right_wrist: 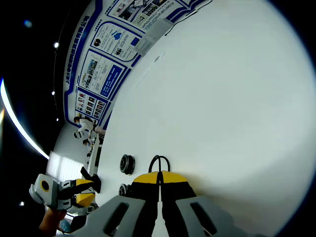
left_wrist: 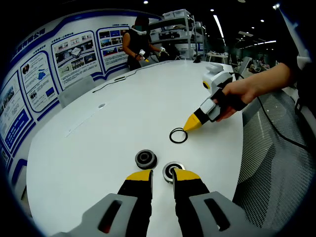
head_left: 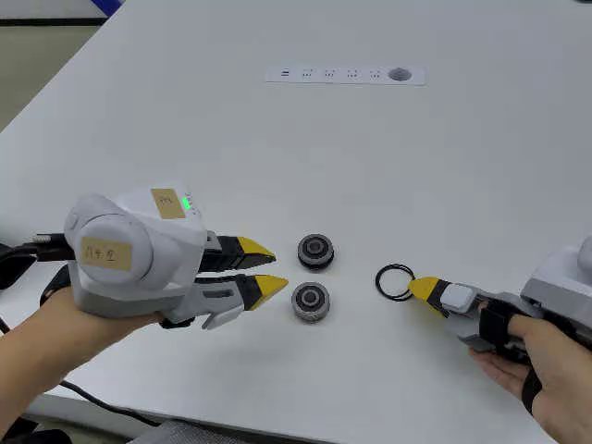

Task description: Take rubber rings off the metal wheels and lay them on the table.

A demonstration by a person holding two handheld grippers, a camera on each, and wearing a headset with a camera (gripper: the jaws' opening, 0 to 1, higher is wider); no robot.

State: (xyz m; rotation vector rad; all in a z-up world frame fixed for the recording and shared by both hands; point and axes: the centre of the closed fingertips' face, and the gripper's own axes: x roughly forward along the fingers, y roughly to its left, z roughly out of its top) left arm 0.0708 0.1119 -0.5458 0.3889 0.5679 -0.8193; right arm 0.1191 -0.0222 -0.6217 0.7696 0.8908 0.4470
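On table [head_left: 277, 148], two wheels [head_left: 315, 251] [head_left: 310, 302], one ring [head_left: 383, 278]

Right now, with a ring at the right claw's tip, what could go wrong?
The right claw looks shut on the rubber ring; pulling back before opening could drag it across the table. The left claw is open beside the near wheel, which lies close to the far wheel; closing on one may nudge the other.

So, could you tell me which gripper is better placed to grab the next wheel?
Left, probably. The left gripper is open, jaws facing the near wheel and far wheel; the right gripper is shut on the rubber ring, farther away.
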